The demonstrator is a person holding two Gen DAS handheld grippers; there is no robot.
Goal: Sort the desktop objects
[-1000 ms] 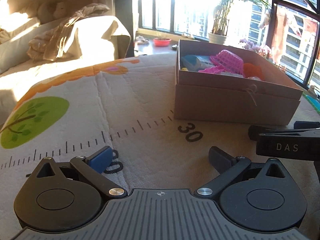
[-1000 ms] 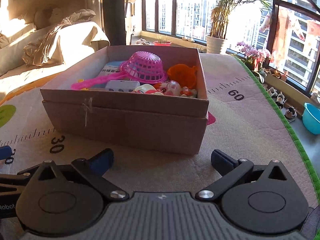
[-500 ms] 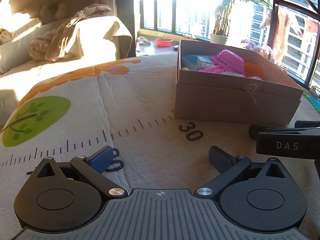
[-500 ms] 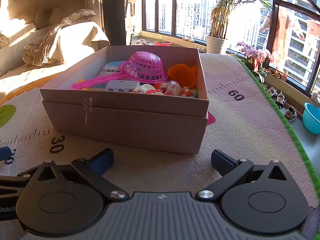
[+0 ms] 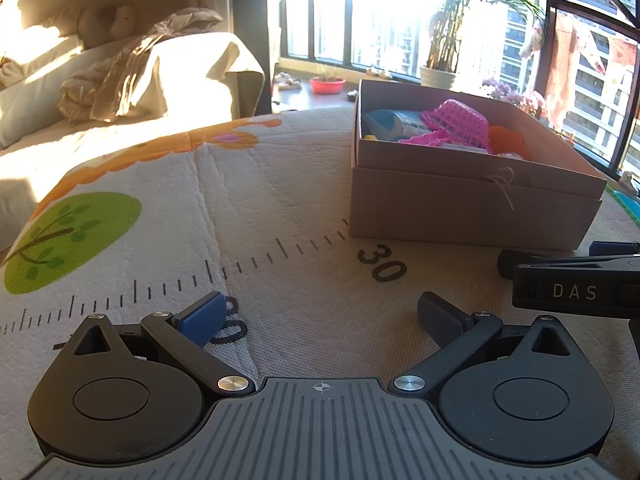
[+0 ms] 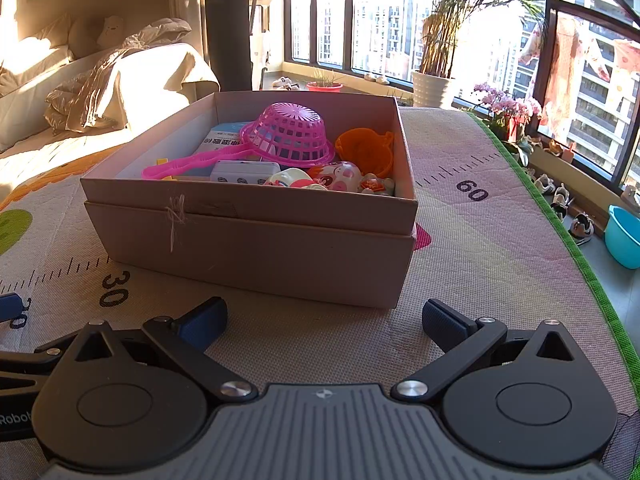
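A brown cardboard box (image 6: 256, 256) (image 5: 472, 212) stands on the printed play mat. Inside it lie an upturned pink plastic basket (image 6: 292, 134) (image 5: 456, 122), a pink handled scoop (image 6: 192, 162), an orange cup (image 6: 366, 150), a white-and-pink pig toy (image 6: 340, 174), a white block with buttons (image 6: 244, 170) and a blue-white packet (image 6: 222, 138). My right gripper (image 6: 324, 322) hangs open just in front of the box, nothing between its fingers. Lower left of the box, over the ruler print, my left gripper (image 5: 320, 312) is open and empty too.
The play mat (image 5: 248, 208) carries a ruler print with numbers 30 and 60 and has a green edge (image 6: 560, 232) on the right. Beyond that edge sit small shoes and a blue basin (image 6: 624, 236). A covered sofa (image 5: 132, 80) stands at left, with potted plants by the windows behind.
Both grippers have hardly moved; the left wrist view has drifted very slightly. Both stay open and the box contents are unchanged.
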